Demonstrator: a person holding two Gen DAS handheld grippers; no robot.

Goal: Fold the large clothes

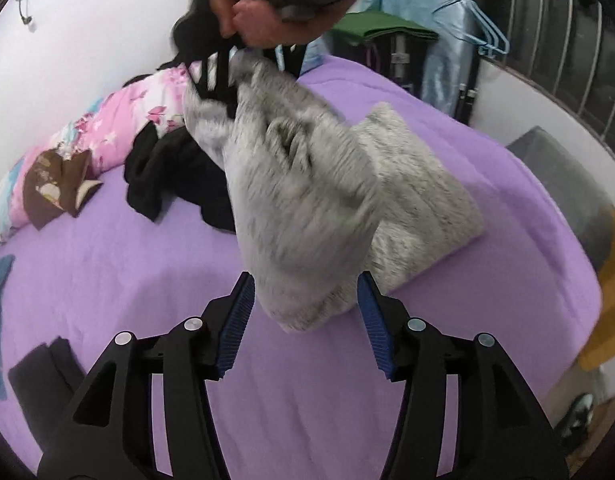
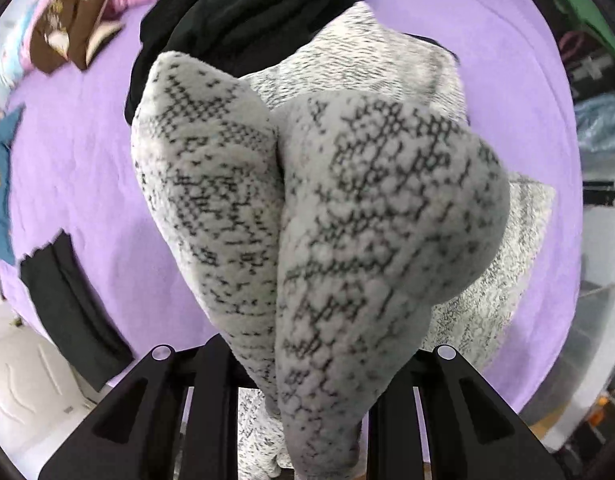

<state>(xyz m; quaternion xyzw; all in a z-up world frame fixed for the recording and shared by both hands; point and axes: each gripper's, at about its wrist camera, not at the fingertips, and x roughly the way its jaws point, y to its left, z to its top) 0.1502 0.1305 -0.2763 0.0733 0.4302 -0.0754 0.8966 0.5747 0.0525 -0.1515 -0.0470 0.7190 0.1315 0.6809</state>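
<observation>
The bed (image 1: 127, 280), spread with a purple cover, carries everything here: a grey speckled knit sweater (image 1: 307, 184), a heap of black clothes (image 1: 175, 176) behind it, a pink floral quilt (image 1: 119, 120) along the wall and a folded black garment (image 1: 39, 372) near the front edge. One end of the sweater hangs in the air while its lower part rests on the cover as a partly folded slab.

The step in hand looks like lifting one side of the sweater to lay it over the rest. To do it well, the raised end should be carried high enough that the hanging cloth clears the slab, then swung across and lowered so the edges meet squarely; the free gripper would best pin or take the loose lower corner so the knit does not bunch or drag the slab askew.

The right hand-held gripper (image 1: 227, 76) is gripped by a hand (image 1: 267, 16) held high over the bed, pointing steeply down, its jaws pinched on the upper end of the sweater; in its own view the thick knit bulges up between the fingers and hides the tips. The left hand-held gripper (image 1: 305, 312) is tilted down toward the bed, jaws about half apart with blue pads (image 1: 241, 320) on either side of the sweater's hanging lower corner, not pressing on it.
</observation>
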